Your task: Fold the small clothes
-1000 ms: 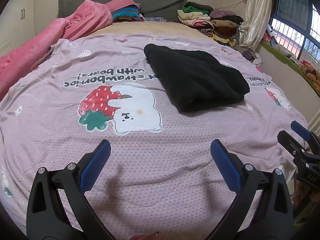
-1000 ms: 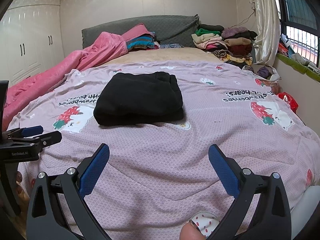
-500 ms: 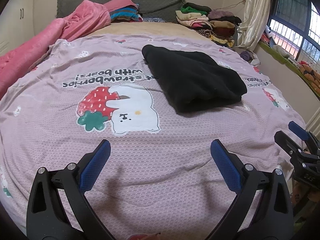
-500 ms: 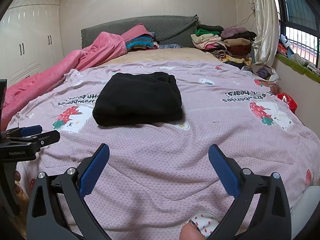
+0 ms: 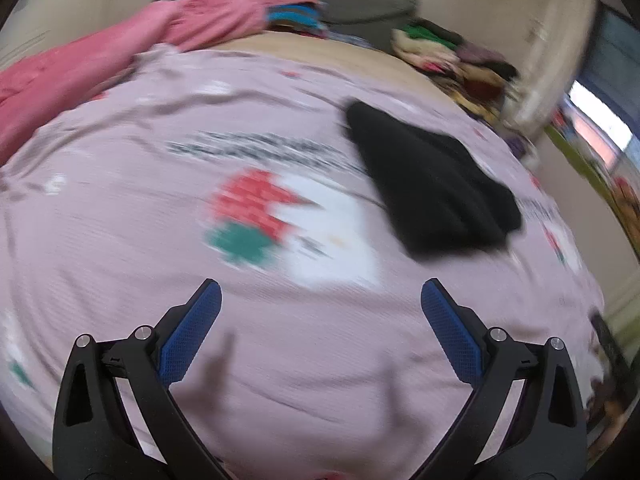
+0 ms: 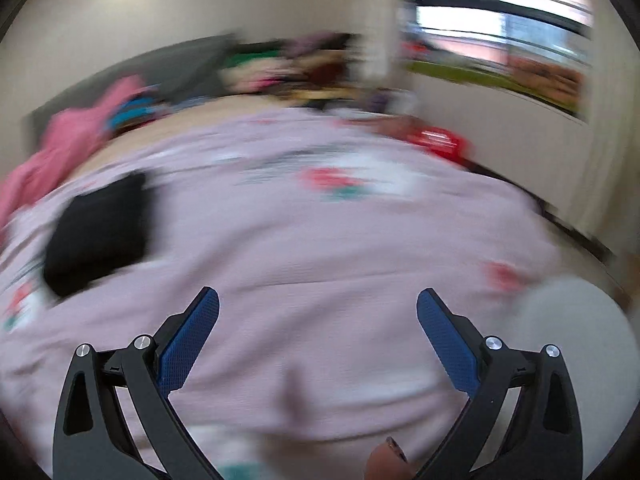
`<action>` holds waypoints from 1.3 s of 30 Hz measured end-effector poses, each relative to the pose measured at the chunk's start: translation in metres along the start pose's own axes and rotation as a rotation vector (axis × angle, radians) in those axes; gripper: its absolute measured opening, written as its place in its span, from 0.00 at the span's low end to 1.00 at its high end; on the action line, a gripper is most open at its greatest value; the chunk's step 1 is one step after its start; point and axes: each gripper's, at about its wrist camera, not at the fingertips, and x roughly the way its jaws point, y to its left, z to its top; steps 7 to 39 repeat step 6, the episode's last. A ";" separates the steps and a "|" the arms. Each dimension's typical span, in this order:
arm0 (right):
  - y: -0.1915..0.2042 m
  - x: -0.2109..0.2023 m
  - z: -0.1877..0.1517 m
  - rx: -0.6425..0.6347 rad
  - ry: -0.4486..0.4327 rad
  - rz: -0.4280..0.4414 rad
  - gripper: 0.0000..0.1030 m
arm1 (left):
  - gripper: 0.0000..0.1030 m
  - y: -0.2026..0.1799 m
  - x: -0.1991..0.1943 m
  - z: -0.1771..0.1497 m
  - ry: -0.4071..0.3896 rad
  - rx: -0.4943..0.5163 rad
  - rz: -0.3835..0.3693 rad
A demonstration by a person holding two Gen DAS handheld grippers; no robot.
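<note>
A folded black garment (image 5: pixel 428 184) lies on the pink strawberry-print bedspread (image 5: pixel 120 220), right of centre in the left wrist view. It also shows at the left in the right wrist view (image 6: pixel 100 232). My left gripper (image 5: pixel 320 304) is open and empty over the near part of the bed, well short of the garment. My right gripper (image 6: pixel 318 312) is open and empty over bare bedspread (image 6: pixel 320 240), with the garment far off to its left. Both views are motion-blurred.
A pink blanket (image 5: pixel 120 48) lies along the bed's left side. A pile of clothes (image 5: pixel 452 56) sits at the head of the bed, by the curtain. A red bag (image 6: pixel 440 140) lies beside the bed under the window (image 6: pixel 500 12).
Both grippers have swung fast. The right view has turned to the right, so the black garment slid to its left edge. The left view has tilted and blurred. Both jaws stay open.
</note>
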 end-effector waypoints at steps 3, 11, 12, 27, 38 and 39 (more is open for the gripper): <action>-0.109 0.035 0.002 0.191 0.100 -0.263 0.96 | 0.91 0.075 -0.013 0.035 -0.055 -0.107 0.090; -0.209 0.063 -0.011 0.360 0.233 -0.485 0.96 | 0.91 0.164 -0.017 0.061 -0.085 -0.166 0.323; -0.209 0.063 -0.011 0.360 0.233 -0.485 0.96 | 0.91 0.164 -0.017 0.061 -0.085 -0.166 0.323; -0.209 0.063 -0.011 0.360 0.233 -0.485 0.96 | 0.91 0.164 -0.017 0.061 -0.085 -0.166 0.323; -0.209 0.063 -0.011 0.360 0.233 -0.485 0.96 | 0.91 0.164 -0.017 0.061 -0.085 -0.166 0.323; -0.209 0.063 -0.011 0.360 0.233 -0.485 0.96 | 0.91 0.164 -0.017 0.061 -0.085 -0.166 0.323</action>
